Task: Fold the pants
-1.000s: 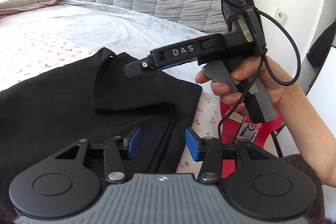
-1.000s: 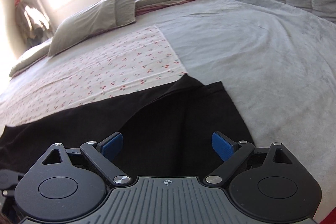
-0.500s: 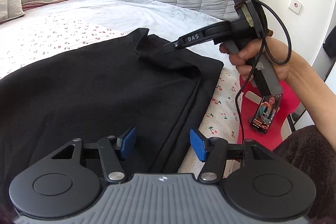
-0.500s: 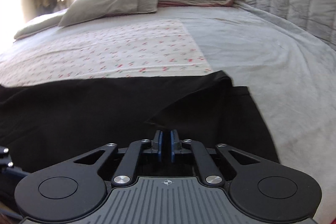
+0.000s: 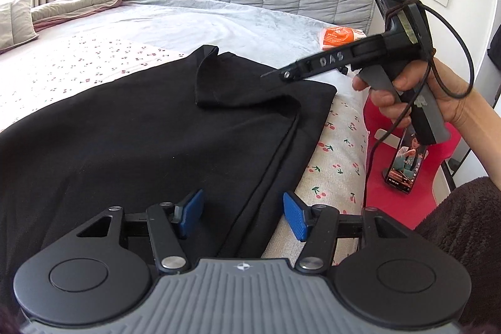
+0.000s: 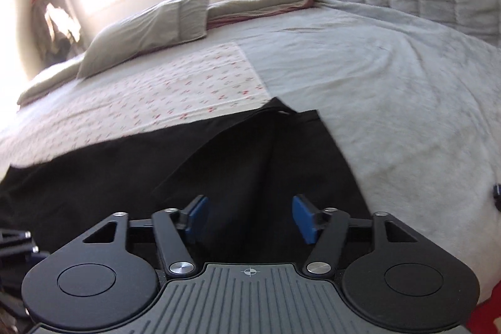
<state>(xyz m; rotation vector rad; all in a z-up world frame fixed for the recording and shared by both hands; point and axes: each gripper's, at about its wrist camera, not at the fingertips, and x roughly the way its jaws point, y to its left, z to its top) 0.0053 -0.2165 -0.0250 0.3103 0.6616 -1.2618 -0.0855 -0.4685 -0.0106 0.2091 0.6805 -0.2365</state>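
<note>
the black pants lie spread across the bed, filling the middle and left of the left wrist view, with one corner of the fabric flipped back on itself into a small raised fold in the upper middle of the frame. a long seam or edge of the cloth runs from that fold down toward the bottom centre, passing between the blue pads of the left gripper, whose jaws stand partly apart over the cloth without pressing on it. at the right of the same view a hand holds the right gripper by its grey handle, and its black tip sits at the edge of the turned-over fold; from here i cannot tell whether it touches the cloth. in the right wrist view the right gripper shows its blue pads apart and the jaws are opening, with dark fabric lying below and between them but nothing pinched. the pants fill the lower middle of that view, their far corner pointing toward the upper centre. a cherry-print sheet lies under the pants, a phone stands at the right edge, an orange packet rests on the grey cover, and a pillow lies at the upper left.
</note>
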